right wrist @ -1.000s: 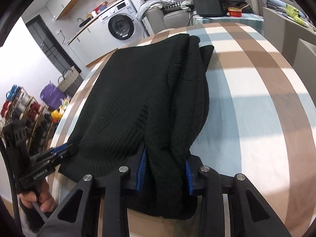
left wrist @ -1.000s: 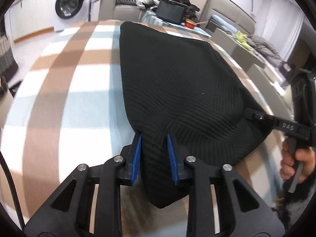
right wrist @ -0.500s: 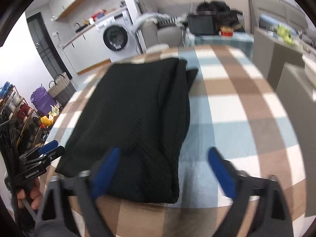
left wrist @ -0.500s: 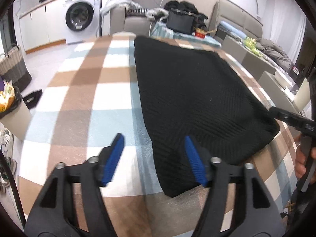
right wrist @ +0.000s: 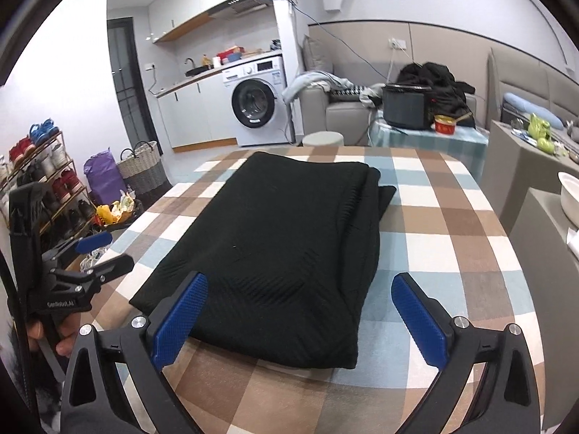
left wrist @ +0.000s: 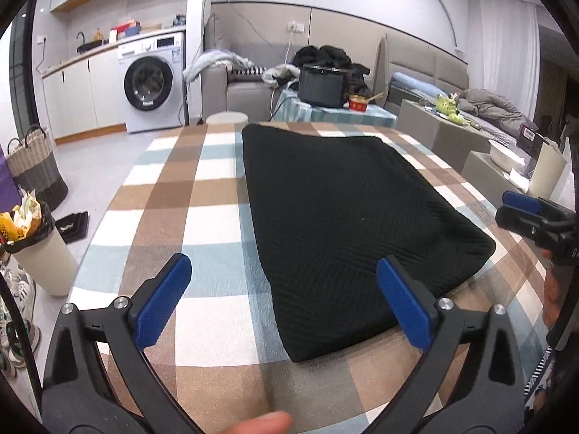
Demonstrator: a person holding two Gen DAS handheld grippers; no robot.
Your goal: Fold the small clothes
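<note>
Black knitted garment [left wrist: 347,224] lies folded on the checked tablecloth [left wrist: 202,224], just ahead of both grippers, and neither gripper touches it now. One second ago each gripper was clamped on the near edge of the cloth; since then both have let go and drawn back, and the near hem, which was pinched up between the blue pads, now rests flat.

The left gripper [left wrist: 286,300] has its jaws spread wide with nothing between them. Its right pad hangs over the near left corner of the garment, and its left pad is over bare tablecloth. The right gripper [right wrist: 300,314] is also wide open and holds nothing; its left pad is above the near hem, and its right pad is over the tablecloth beside the garment.

The garment is a long rectangle. Its long axis runs away from the grippers, from the near hem toward the far end of the table. In the right wrist view the right side shows stacked folded layers, and one lower layer sticks out at the far right corner.

Beyond the table stand a small side table with a black box [right wrist: 403,110], a grey sofa [left wrist: 235,86] and, to the left, a washing machine [left wrist: 152,83].
</note>
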